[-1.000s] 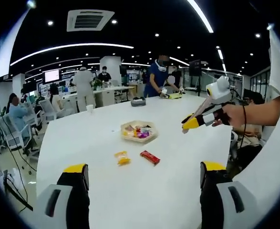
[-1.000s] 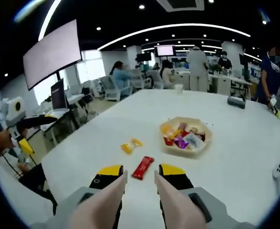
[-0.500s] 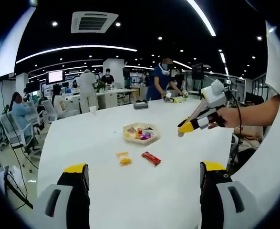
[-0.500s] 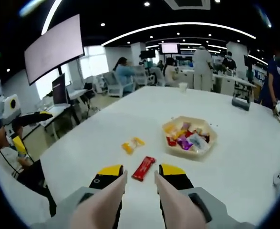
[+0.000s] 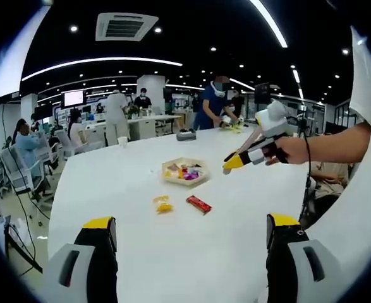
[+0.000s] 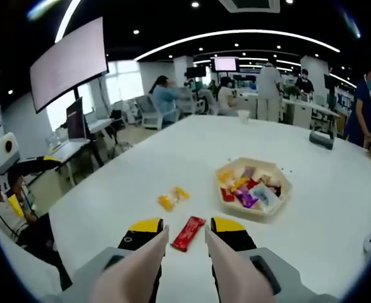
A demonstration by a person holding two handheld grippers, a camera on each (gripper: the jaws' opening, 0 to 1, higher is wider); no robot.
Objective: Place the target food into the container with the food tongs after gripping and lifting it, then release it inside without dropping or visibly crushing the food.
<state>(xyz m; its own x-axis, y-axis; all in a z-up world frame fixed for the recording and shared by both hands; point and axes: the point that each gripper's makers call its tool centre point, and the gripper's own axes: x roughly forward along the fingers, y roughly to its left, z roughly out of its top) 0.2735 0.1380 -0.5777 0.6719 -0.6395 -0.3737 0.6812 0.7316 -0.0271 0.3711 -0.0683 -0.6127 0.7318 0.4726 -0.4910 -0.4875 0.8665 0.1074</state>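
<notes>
Hovering over red bar (image 6: 189, 232): right hand-held gripper (image 6: 184, 234) slightly parted, empty; wrapper writing unreadable.

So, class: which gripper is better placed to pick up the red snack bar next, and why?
Right. The right gripper has the red snack bar just ahead between its open jaws; the left gripper sits farther back.

In the left gripper view, the left hand-held gripper (image 5: 190, 232) is rising from the bottom with jaws spread wide. At the right of the frame, a hand (image 5: 291, 150) is gripping the right hand-held gripper (image 5: 233, 162), its yellow tips pointing left and seemingly close together.
</notes>
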